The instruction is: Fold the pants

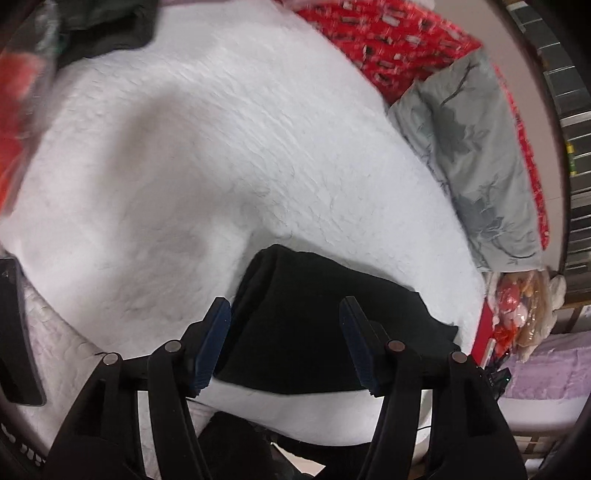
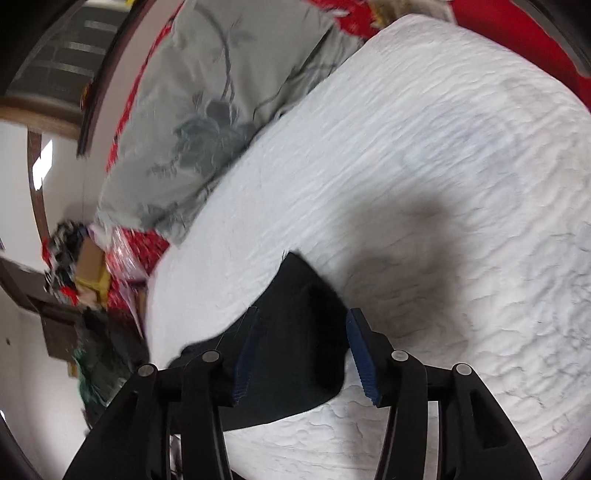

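Observation:
The black pants (image 1: 314, 325) lie folded into a compact bundle on the white quilted bed cover (image 1: 207, 155). In the left wrist view my left gripper (image 1: 286, 306) is open, its blue-padded fingers standing apart above the near part of the bundle, holding nothing. In the right wrist view the same black pants (image 2: 295, 332) lie on the white cover (image 2: 424, 147), and my right gripper (image 2: 301, 317) is open over them, fingers apart on either side of the bundle, gripping nothing.
A grey floral pillow (image 1: 476, 155) lies at the bed's right edge on a red patterned blanket (image 1: 388, 40). Dark clothes (image 1: 107, 26) sit at the far left corner. A black phone (image 1: 14, 332) lies at the left. Clutter (image 2: 81, 266) stands beside the bed.

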Tool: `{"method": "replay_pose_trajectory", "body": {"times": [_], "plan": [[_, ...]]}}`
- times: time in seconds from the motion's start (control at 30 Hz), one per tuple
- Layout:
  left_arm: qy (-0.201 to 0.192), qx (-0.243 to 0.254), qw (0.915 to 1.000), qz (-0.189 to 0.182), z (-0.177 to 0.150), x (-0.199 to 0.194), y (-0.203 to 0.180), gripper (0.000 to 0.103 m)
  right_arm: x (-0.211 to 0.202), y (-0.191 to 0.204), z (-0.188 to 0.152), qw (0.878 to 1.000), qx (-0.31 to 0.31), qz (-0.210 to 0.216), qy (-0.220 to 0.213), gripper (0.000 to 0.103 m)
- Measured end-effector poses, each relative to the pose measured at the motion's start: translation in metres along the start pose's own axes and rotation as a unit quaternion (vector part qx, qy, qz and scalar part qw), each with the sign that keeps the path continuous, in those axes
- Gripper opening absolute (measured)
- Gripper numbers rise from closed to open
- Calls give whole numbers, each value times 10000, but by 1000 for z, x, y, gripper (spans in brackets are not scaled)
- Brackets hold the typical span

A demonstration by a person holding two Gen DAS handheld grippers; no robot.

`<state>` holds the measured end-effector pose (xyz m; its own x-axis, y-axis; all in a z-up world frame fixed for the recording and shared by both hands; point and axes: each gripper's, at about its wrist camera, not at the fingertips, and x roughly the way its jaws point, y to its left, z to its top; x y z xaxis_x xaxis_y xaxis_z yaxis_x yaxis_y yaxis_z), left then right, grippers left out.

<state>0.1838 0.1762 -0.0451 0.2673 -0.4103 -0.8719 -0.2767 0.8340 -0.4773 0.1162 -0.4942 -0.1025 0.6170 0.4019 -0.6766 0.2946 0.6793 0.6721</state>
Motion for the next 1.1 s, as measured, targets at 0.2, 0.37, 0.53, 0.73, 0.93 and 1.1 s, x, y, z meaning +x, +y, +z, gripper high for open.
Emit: {"method": "replay_pose_trajectory", "body": {"times": [0.2, 0.37, 0.53, 0.73, 0.93, 1.1], "plan": [[445, 184, 9988, -57, 6, 24, -3, 60, 24, 13, 1, 9989, -303, -112, 347, 50], [545, 388, 9971, 368, 3, 46, -9, 60, 36, 20, 5, 9959, -657, -301, 540, 49], [165, 438, 9988, 153, 0, 38, -16, 4, 46, 40, 4, 9836, -1453, -865, 620, 3], [-880, 526, 9944, 269, 1, -12, -14, 3, 2, 103, 25, 9858, -1562, 515, -335, 2], [-445, 333, 9972, 494, 6, 8, 9, 3, 39, 73, 25, 9889, -1419, -432, 17, 3], [-4, 95, 9999, -65, 11, 18, 11, 4, 42, 27, 17, 9959, -774, -459, 78, 7]]}}
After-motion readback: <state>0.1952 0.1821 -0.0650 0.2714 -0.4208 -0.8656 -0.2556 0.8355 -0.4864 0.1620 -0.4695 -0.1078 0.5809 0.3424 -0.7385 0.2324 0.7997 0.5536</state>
